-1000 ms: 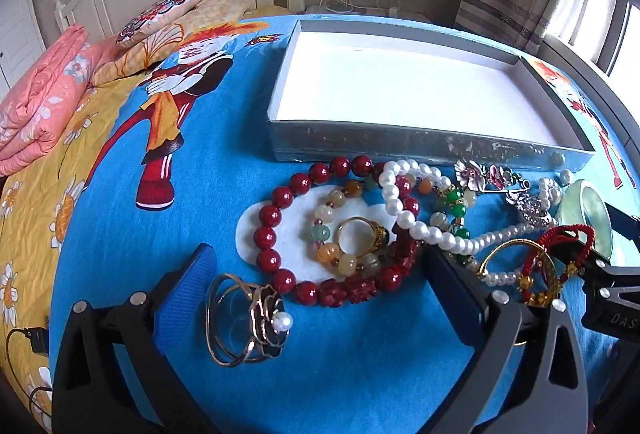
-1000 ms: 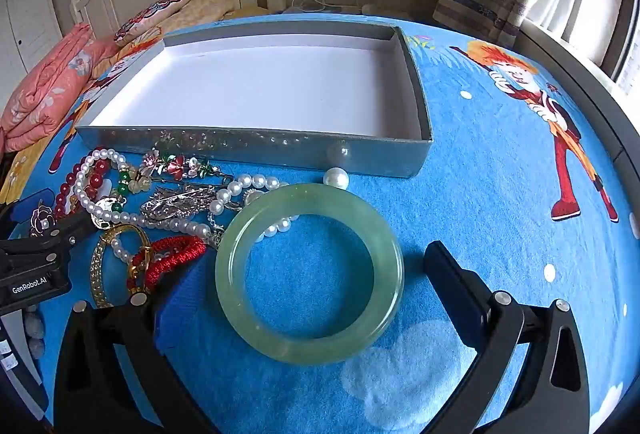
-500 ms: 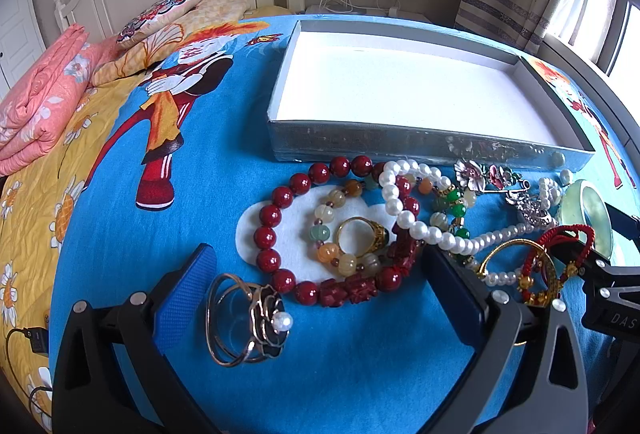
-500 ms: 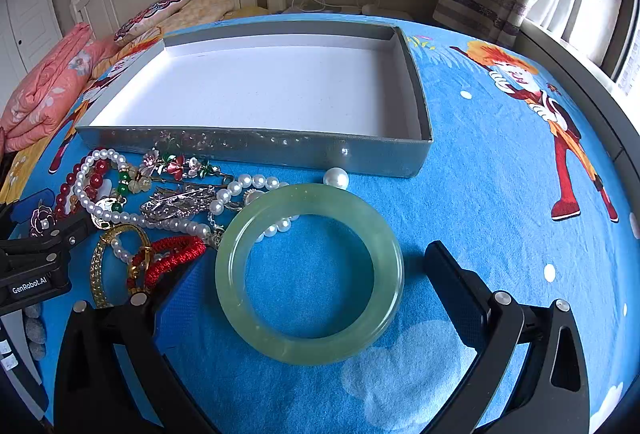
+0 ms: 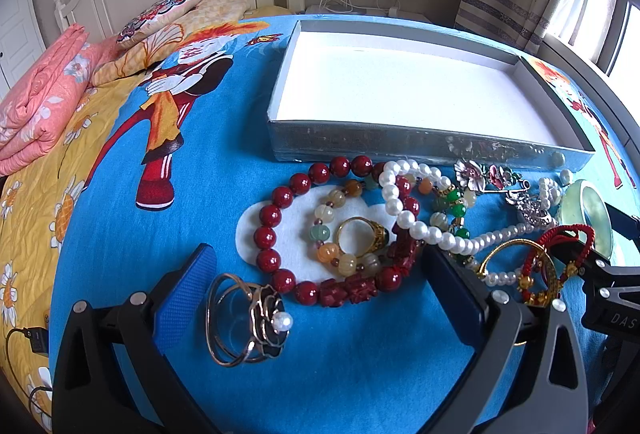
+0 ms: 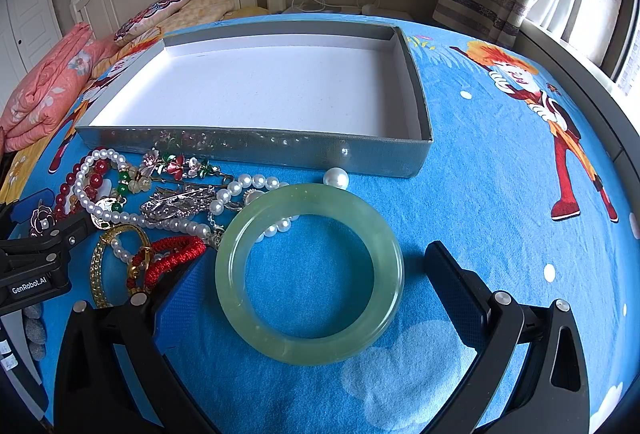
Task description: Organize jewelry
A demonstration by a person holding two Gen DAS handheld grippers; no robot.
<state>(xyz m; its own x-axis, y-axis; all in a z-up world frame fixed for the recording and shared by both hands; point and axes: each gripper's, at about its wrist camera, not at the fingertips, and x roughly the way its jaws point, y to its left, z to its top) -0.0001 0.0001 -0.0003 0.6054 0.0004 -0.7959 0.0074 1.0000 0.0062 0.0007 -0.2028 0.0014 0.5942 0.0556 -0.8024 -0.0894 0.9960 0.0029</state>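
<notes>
A shallow grey box [image 5: 420,145] with a white floor lies on the blue bedsheet, and a heap of jewelry sits in front of it. My left gripper [image 5: 318,254] is open over a red bead bracelet [image 5: 276,213], a gold ring [image 5: 360,234] and a wire ring with a pearl flower [image 5: 248,318]. A pearl strand [image 5: 404,209] trails right. My right gripper [image 6: 314,262] is open, with a pale green jade bangle [image 6: 308,338] flat on the sheet between its fingers, untouched. A red cord bracelet [image 6: 172,254] lies by its left finger.
A flower brooch [image 6: 172,163], a silver brooch [image 6: 176,203] and a loose pearl [image 6: 335,177] lie against the box wall [image 6: 256,149]. A folded pink quilt [image 5: 36,105] and pillows [image 5: 160,13] are at the far left. A window runs along the right.
</notes>
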